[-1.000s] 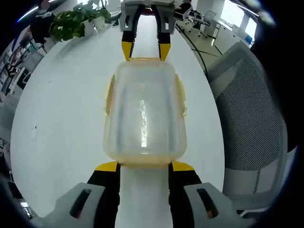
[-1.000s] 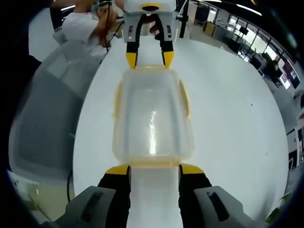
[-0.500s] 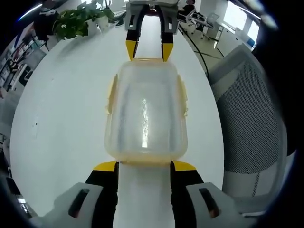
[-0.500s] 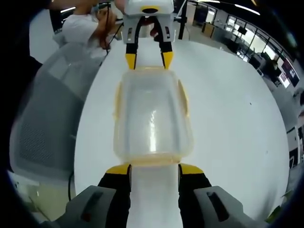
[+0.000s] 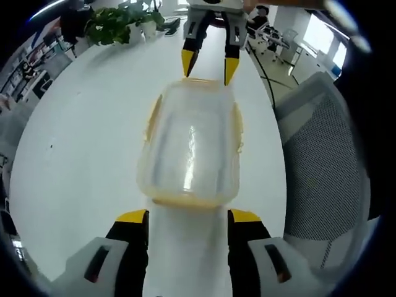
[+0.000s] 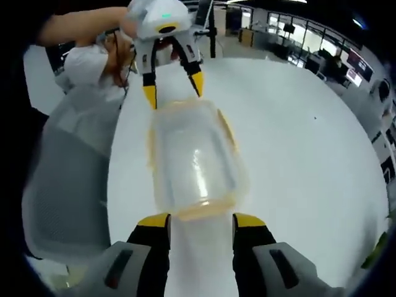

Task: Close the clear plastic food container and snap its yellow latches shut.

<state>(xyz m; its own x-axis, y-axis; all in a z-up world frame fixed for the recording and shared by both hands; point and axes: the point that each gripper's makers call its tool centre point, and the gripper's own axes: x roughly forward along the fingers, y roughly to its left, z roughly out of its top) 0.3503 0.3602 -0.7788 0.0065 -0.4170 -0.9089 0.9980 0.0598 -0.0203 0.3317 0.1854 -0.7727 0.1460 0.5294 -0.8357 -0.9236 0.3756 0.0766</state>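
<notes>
The clear plastic container [image 5: 192, 145] lies lengthwise on the white table [image 5: 74, 142] with its lid on. Pale yellow latches [image 5: 237, 127] run along its sides and ends. My left gripper [image 5: 189, 216] is open, its yellow-tipped jaws just short of the container's near end, nothing between them. My right gripper [image 5: 209, 67] hangs open at the far end. In the right gripper view the container [image 6: 195, 161] lies ahead of my open right gripper [image 6: 201, 219], and the left gripper [image 6: 174, 91] stands tilted over the opposite end, held by a hand.
A grey mesh office chair [image 5: 322, 154] stands at the table's edge beside the container, also the chair [image 6: 68, 179] in the right gripper view. Potted plants [image 5: 114, 25] sit at the table's far end. A person in white [image 6: 93, 55] is behind the chair.
Both grippers have drawn back and up a little from the container's ends, and both views have tilted. The container has stayed where it was, and both grippers remain open.
</notes>
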